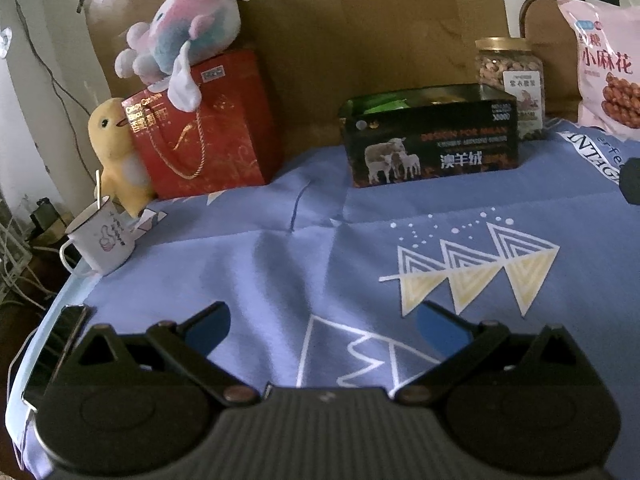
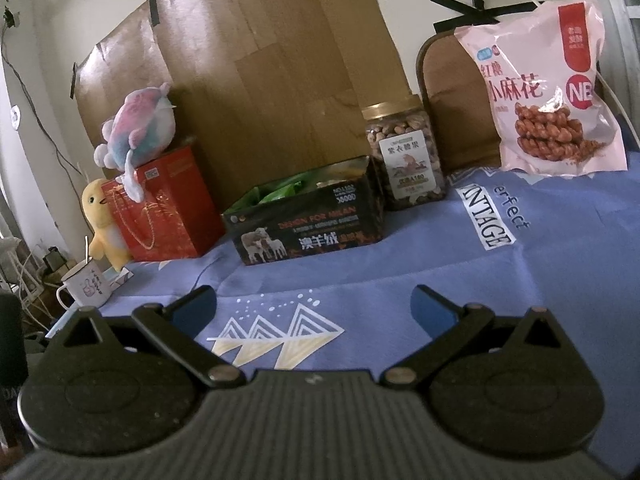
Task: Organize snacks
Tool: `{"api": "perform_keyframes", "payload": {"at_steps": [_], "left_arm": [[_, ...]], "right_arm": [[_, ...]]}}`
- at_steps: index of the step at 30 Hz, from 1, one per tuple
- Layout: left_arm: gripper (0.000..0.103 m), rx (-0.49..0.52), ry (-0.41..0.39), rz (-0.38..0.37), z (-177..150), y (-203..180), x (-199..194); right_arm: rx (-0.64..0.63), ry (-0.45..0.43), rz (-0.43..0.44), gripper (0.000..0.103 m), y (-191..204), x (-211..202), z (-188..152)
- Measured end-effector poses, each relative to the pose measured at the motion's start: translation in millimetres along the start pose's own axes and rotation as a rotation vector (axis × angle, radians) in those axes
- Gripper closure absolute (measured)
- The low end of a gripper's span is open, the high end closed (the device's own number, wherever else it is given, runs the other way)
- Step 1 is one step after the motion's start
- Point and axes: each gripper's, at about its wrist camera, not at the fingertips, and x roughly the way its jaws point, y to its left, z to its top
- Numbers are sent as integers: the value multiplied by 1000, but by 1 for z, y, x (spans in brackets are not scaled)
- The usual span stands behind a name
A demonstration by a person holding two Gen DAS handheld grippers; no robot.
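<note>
A dark open box with sheep pictures [image 1: 432,148] [image 2: 308,224] stands at the back of the blue cloth, with green packets inside. A clear nut jar with a gold lid [image 1: 510,76] [image 2: 406,156] stands just right of it. A pink snack bag [image 1: 608,68] [image 2: 548,100] leans upright at the far right. My left gripper [image 1: 322,326] is open and empty, low over the cloth well in front of the box. My right gripper [image 2: 314,306] is open and empty, also in front of the box.
A red gift bag [image 1: 200,128] [image 2: 168,208] with a pastel plush [image 1: 184,32] on top and a yellow plush duck [image 1: 116,152] stand at the back left. A white mug [image 1: 102,236] [image 2: 86,286] sits near the table's left edge. Cardboard [image 2: 280,60] lines the back wall.
</note>
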Motion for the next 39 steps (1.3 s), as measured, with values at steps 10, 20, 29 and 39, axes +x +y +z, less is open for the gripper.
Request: {"api": "perform_keyframes", "payload": {"at_steps": [10, 20, 29, 39], "left_arm": [[0, 3, 35, -31, 0, -5, 6], [0, 11, 52, -54, 1, -12, 9], [0, 4, 74, -71, 2, -13, 16], [0, -22, 112, -115, 4, -17, 24]], "right_arm": [[13, 7, -6, 0, -5, 2, -1], [23, 10, -11, 0, -10, 5, -1], [28, 15, -16, 0, -13, 7, 0], [32, 17, -26, 0, -16, 8, 1]]}}
